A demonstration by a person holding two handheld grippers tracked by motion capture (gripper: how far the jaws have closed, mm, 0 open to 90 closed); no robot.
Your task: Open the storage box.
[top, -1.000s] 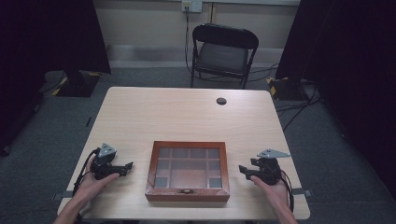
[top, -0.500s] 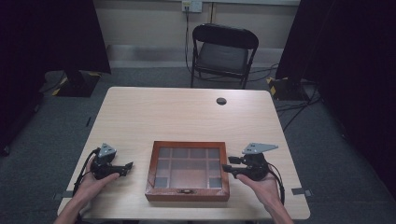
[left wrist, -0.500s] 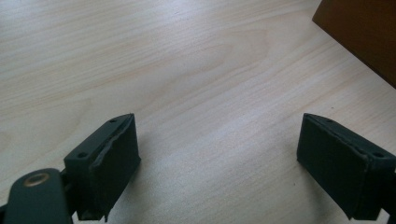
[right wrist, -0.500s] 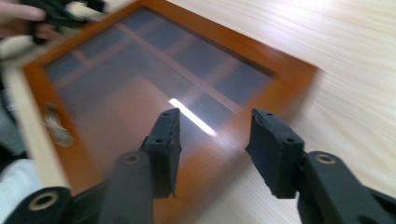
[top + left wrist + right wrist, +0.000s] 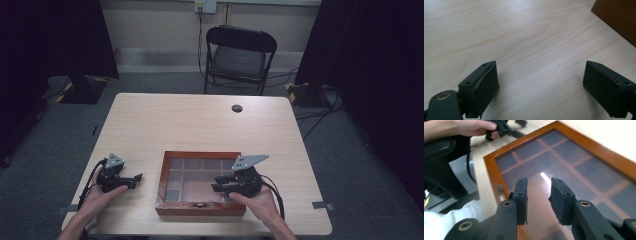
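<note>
box (image 5: 201, 205) compartments dim behind glass

The far half of the table (image 5: 200, 120) lies bare apart from a small dark round fitting (image 5: 237, 108) near its far edge; a tool could pass freely there. The wooden glass-lidded box (image 5: 172, 200) occupies the near centre and blocks level passage between the two sides. The left tool (image 5: 131, 180) stands on open table left of the box. The right tool (image 5: 218, 184) hovers over the lid, nothing between its jaws.
</note>
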